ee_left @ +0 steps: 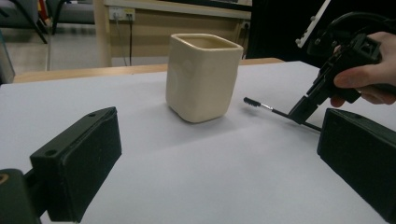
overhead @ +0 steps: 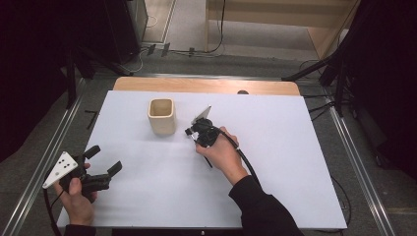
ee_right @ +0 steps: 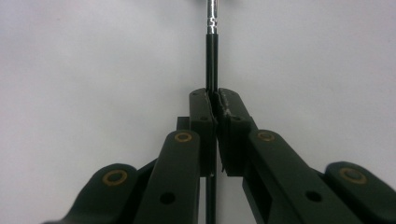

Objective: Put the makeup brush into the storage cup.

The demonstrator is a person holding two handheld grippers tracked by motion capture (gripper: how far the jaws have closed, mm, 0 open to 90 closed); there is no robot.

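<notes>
A cream square cup (overhead: 162, 116) (ee_left: 203, 77) stands upright on the white table sheet (overhead: 275, 162), left of centre and towards the back. Just right of it my right gripper (overhead: 196, 140) (ee_left: 303, 111) (ee_right: 215, 100) points down at the sheet, shut on a thin black brush wand (overhead: 208, 161) (ee_left: 273, 111) (ee_right: 212, 51). The wand's bristled tip points towards the cup and lies a little short of it. My left gripper (overhead: 104, 160) (ee_left: 217, 137) hovers at the front left corner, open and holding nothing, and faces the cup.
The sheet covers a wooden tabletop (overhead: 206, 85) whose far edge shows. Metal rails (overhead: 44, 162) run along both sides. Black stands and cables (overhead: 334, 73) sit on the floor beyond, with a wooden cabinet (overhead: 295, 19) at the back.
</notes>
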